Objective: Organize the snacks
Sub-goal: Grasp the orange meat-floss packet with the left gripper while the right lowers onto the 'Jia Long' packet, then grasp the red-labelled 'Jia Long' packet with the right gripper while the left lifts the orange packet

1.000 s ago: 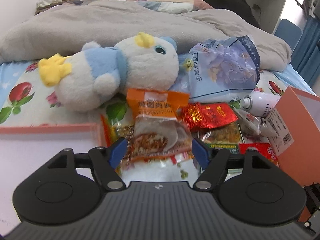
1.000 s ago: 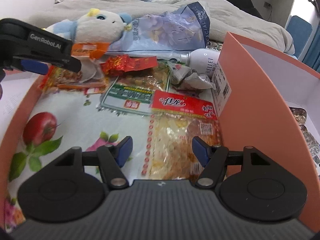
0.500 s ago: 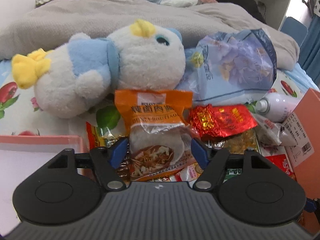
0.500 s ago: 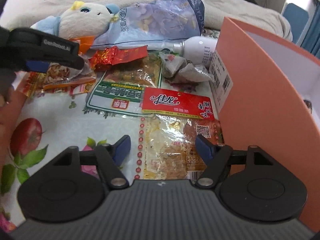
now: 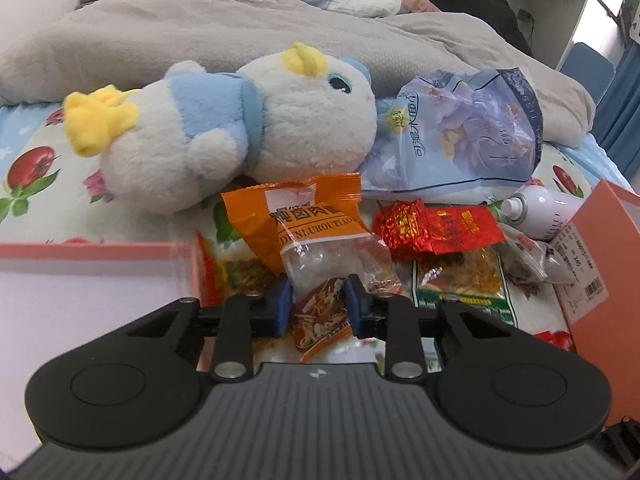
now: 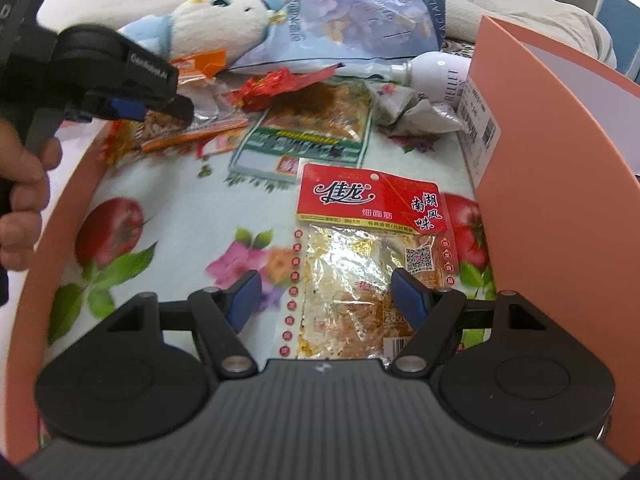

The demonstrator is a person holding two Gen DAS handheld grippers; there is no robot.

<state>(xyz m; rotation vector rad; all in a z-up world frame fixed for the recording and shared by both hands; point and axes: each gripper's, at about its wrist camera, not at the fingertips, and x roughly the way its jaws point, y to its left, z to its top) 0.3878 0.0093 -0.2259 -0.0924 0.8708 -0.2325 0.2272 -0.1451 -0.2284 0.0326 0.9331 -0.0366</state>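
Note:
An orange snack packet (image 5: 308, 224) with a clear lower half lies on the flowered sheet in front of a plush toy. My left gripper (image 5: 317, 308) is closing its jaws on the packet's lower end, and the blue pads (image 5: 280, 308) pinch and crumple the film. In the right wrist view the same gripper (image 6: 176, 110) sits at the upper left, with the orange packet (image 6: 200, 62) under it. My right gripper (image 6: 326, 298) stands open low over a red-topped snack packet (image 6: 368, 200). That packet's clear end lies between the pads, untouched.
A white-and-blue plush toy (image 5: 240, 128), a blue tissue pack (image 5: 460, 136), a white bottle (image 5: 540, 208), a red foil packet (image 5: 436, 228) and a green-edged packet (image 5: 460, 280) crowd the back. Pink box walls stand at right (image 6: 540, 160) and left (image 5: 80, 280). A grey duvet lies behind.
The left jaws have come together on the orange packet, which is now crumpled between the pads. The right gripper has shifted closer over the red-topped packet and stays wide.

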